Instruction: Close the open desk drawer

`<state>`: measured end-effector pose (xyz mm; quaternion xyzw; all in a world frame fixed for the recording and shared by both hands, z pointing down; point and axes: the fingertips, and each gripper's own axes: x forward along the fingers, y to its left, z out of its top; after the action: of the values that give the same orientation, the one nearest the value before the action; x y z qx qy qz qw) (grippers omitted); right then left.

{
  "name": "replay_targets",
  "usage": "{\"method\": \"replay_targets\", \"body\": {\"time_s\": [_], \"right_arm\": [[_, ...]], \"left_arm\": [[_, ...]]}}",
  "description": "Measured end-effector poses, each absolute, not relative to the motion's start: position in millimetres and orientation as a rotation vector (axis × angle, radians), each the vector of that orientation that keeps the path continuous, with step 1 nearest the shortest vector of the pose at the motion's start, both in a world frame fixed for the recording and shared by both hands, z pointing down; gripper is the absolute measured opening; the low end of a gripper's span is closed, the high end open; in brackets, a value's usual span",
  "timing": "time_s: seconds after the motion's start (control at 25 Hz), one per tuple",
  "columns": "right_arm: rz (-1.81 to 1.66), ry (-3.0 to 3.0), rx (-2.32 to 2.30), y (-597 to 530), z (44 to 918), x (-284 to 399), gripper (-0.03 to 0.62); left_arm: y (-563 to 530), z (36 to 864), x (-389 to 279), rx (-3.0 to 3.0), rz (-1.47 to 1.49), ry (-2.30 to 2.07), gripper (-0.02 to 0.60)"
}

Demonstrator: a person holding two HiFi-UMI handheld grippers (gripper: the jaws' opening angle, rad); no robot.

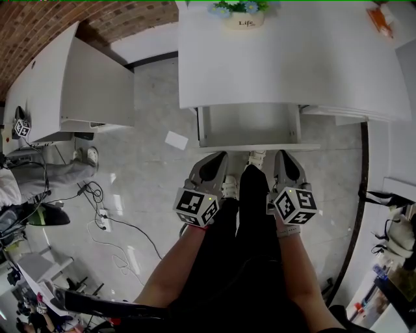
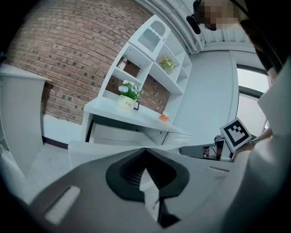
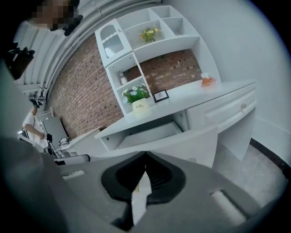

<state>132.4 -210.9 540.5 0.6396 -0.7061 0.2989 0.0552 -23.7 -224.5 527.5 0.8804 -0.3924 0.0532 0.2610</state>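
Left gripper point(image 1: 214, 162) and right gripper point(image 1: 288, 162) hover by my legs, just short of the drawer point(image 1: 250, 123), which stands out from the desk point(image 1: 286, 58). Left gripper view: jaws together, empty. Right gripper view: likewise, drawer gaping ahead. I judge the closing not yet begun.

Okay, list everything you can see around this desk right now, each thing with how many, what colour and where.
Desk: one, white, straight ahead.
Drawer: one, white, open under the desk.
Flower pot: one, white, back of the desk.
Orange item: one, desk's right end, too small to identify.
Paper: one, white, floor left of the drawer.
Shelf unit: one, white, above the desk.
Cables: several, black and white, floor at left.
Left tool: grey, shut, facing the drawer.
Right tool: grey, shut, facing the drawer.
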Motion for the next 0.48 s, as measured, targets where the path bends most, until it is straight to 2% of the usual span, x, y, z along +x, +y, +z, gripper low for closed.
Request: {"method": "replay_targets", "body": {"time_s": [0.48], "right_arm": [[0.915,-2.173,1.899,-241,543,135,0.002]], "left_arm": [[-255,529,-21,2.353,0.151,-1.105,0.002]]}}
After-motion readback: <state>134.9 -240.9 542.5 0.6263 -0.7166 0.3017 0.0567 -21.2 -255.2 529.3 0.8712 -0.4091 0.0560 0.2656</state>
